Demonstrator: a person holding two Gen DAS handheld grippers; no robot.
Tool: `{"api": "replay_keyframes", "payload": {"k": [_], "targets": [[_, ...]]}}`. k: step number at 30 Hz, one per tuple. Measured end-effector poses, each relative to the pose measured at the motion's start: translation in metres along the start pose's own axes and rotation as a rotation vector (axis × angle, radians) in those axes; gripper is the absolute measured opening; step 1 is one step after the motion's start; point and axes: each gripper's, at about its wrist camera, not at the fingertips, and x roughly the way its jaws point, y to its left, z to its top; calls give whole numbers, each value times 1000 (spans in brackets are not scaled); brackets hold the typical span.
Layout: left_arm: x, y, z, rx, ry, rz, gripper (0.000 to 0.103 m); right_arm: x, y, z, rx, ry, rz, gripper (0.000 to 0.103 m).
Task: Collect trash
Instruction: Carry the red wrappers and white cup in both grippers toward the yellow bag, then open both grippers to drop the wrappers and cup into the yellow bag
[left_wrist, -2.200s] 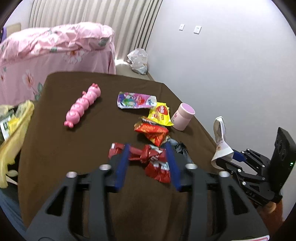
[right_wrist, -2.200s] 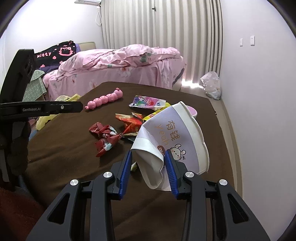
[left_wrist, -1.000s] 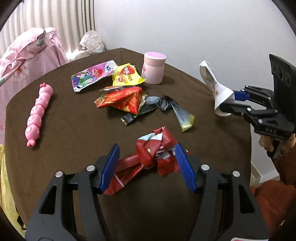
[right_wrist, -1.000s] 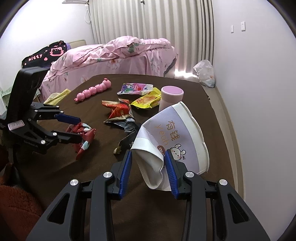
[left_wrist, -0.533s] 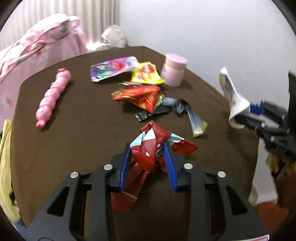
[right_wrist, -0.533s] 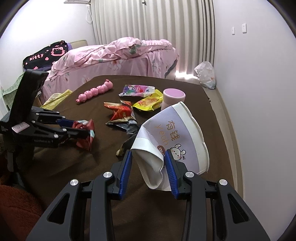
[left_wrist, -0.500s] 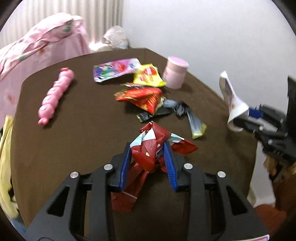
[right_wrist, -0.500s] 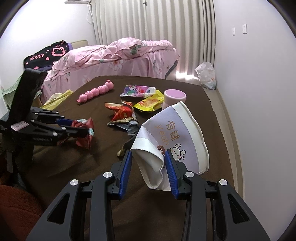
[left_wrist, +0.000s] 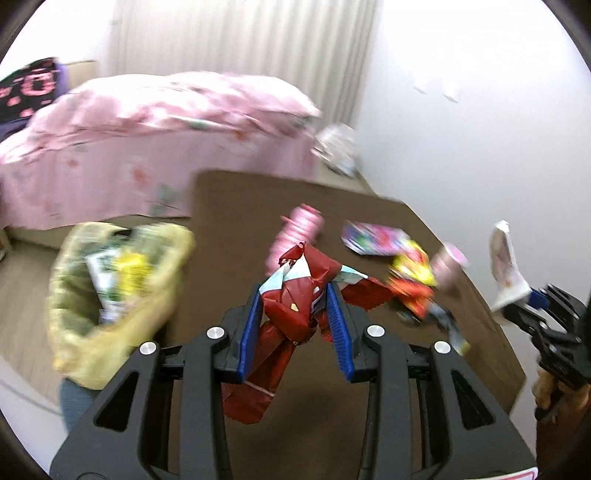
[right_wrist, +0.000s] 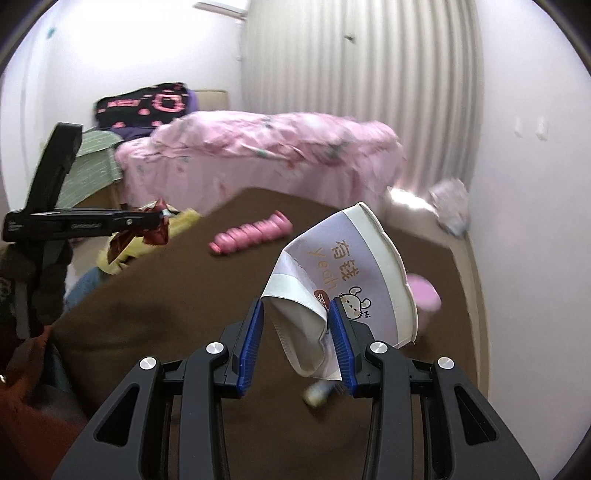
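The left gripper (left_wrist: 295, 325) has its blue pads clamped on a crumpled red wrapper (left_wrist: 295, 295), which hangs clear of the brown table (left_wrist: 236, 206); its jaws closed down onto the wrapper within the last second. To the left of the table, beyond its edge, stands a yellow trash bag (left_wrist: 110, 291) with packaging already inside. The right gripper (right_wrist: 297, 339) pinches the torn lower edge of a crushed white and lilac paper cup (right_wrist: 354, 273), held up above the near right part of the table. Still lying on the table are a pink segmented toy (right_wrist: 251, 232) toward the far side, a colourful candy packet (left_wrist: 373, 240), a yellow and red snack bag (left_wrist: 412, 273) and a pink cup (left_wrist: 448, 266) near the right edge, all blurred. A bed with a pink cover (right_wrist: 258, 151) stands behind the table
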Motion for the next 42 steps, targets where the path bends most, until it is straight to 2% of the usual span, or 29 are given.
{"api": "replay_keyframes", "payload": {"k": [5,9,14,19,24,28,33,34,36,37,38,40,42], "targets": [[-18,55,7,-133,-57,106,33,19,34,40,-113,-26,70,35],[-28,93,8,-214,-103,176,33,42,59,69,-159,-26,172,35],[-38,141,1,-328,-184,320,33,87,90,102,-223,-22,303,35],[-26,194,-8,-496,-181,373,33,140,134,130,-333,1,406,35],[-16,223,-13,-598,-172,376,33,203,175,153,-396,33,524,35],[-3,231,-10,-620,-152,349,33,242,198,148,-455,81,547,35],[13,236,-2,-650,-150,302,33,271,204,138,-449,122,547,35],[14,237,-2,-658,-154,291,36,274,204,137,-443,124,546,35],[15,240,1,-677,-165,267,50,277,205,132,-432,131,556,35],[15,241,2,-680,-169,268,59,280,205,131,-427,140,563,40],[15,240,2,-680,-174,269,65,280,206,128,-422,147,565,50],[16,241,2,-680,-162,279,71,279,206,123,-421,149,556,52],[17,242,0,-679,-154,300,73,277,204,120,-416,152,537,52]]}}
